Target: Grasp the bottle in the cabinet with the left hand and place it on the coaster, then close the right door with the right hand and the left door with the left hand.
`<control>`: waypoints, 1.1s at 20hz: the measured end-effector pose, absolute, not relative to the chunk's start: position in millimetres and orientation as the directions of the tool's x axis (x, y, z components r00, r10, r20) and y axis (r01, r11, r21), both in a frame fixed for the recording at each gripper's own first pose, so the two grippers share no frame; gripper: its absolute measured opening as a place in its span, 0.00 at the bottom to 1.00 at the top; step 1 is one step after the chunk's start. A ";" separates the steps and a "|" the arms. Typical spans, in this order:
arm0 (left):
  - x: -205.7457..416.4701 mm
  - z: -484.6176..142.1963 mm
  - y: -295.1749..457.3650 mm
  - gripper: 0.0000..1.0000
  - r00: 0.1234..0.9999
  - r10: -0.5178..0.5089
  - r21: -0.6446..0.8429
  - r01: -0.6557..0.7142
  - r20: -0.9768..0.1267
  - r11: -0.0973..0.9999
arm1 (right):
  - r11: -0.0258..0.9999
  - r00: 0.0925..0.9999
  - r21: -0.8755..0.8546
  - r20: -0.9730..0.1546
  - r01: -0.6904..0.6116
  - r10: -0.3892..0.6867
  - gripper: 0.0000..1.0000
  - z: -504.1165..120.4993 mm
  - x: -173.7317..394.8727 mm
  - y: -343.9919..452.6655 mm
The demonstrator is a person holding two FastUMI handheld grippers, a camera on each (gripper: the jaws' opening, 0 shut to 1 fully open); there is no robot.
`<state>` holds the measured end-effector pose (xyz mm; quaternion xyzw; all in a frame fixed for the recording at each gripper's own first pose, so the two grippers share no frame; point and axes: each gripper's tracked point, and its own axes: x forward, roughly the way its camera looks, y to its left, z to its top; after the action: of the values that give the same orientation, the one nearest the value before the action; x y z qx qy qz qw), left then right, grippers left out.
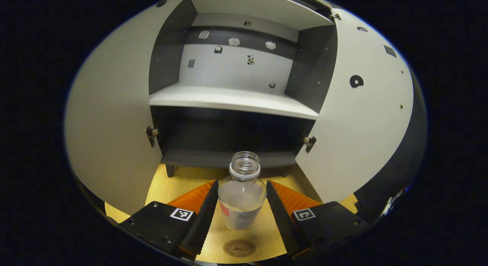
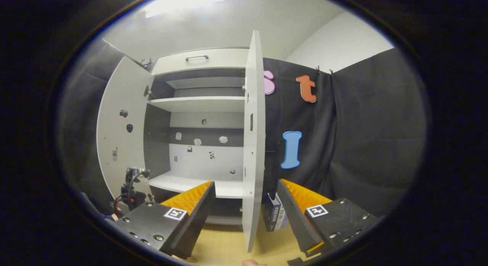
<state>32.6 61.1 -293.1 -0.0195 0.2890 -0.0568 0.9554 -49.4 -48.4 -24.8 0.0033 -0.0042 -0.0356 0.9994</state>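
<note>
Item 1: my left tongs (image 1: 242,205), level and facing the open cabinet (image 1: 232,102), fingers spread around the bottle (image 1: 242,199); contact I cannot tell. The bottle appears raised over the surface (image 1: 179,182), the coaster (image 1: 239,248) lower in the frame. Item 2: my right tongs (image 2: 246,205), open wide, straddling the right door (image 2: 253,144) edge, empty.

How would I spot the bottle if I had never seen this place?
Find the tall white cabinet with both doors open on the pale wooden table. Just before its dark lower shelf, a small clear glass bottle stands upright between the left gripper fingers, capless, with a label.
</note>
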 end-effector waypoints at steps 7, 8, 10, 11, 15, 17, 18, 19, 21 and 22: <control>-15.2 -375.1 68.2 0.80 0.750 -0.134 -0.140 0.055 -0.648 0.989 | 0.999 0.999 -0.011 -0.007 0.047 -0.047 0.98 -32.7 -44.9 -44.1; -19.7 -381.5 69.1 0.81 0.744 -0.132 -0.143 0.050 -0.655 0.988 | 0.999 0.999 -0.012 -0.010 0.045 -0.045 0.98 -34.3 -44.5 -43.7; -27.1 -393.9 70.2 0.81 0.728 -0.128 -0.151 0.034 -0.673 0.988 | 0.999 0.999 -0.011 -0.016 0.046 -0.047 0.98 -36.8 -44.5 -44.3; -29.3 -398.7 71.0 0.81 0.725 -0.125 -0.156 0.025 -0.678 0.987 | 0.999 0.999 -0.009 -0.020 0.046 -0.046 0.98 -38.1 -44.5 -44.4; -30.2 -400.4 76.8 0.80 0.748 -0.102 -0.171 -0.016 -0.655 0.985 | 0.999 0.999 -0.010 -0.024 0.046 -0.046 0.98 -39.8 -44.6 -45.8; -30.8 -399.2 78.5 0.81 0.761 -0.091 -0.171 -0.026 -0.643 0.985 | 0.999 0.999 -0.015 -0.023 0.048 -0.048 0.98 -39.7 -44.2 -46.6; -32.7 -398.9 78.0 0.81 0.762 -0.088 -0.169 -0.029 -0.642 0.985 | 0.999 0.999 -0.016 -0.022 0.047 -0.048 0.98 -40.1 -43.4 -46.2; -35.9 -398.1 77.9 0.81 0.766 -0.085 -0.164 -0.026 -0.637 0.986 | 0.999 0.999 -0.017 -0.022 0.045 -0.045 0.98 -40.1 -42.7 -44.9; -42.5 -397.6 75.2 0.81 0.764 -0.082 -0.147 -0.016 -0.640 0.989 | 0.999 0.999 -0.020 -0.024 0.038 -0.038 0.98 -40.8 -41.9 -42.5; -46.1 -397.1 73.0 0.81 0.763 -0.081 -0.136 -0.009 -0.641 0.991 | 0.999 0.999 -0.022 -0.023 0.036 -0.036 0.98 -41.0 -41.4 -41.3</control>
<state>-46.1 73.0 -397.1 -0.0657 0.3434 -0.0194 0.9367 -41.4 -41.3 -41.0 -0.0110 0.0119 -0.0180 0.9997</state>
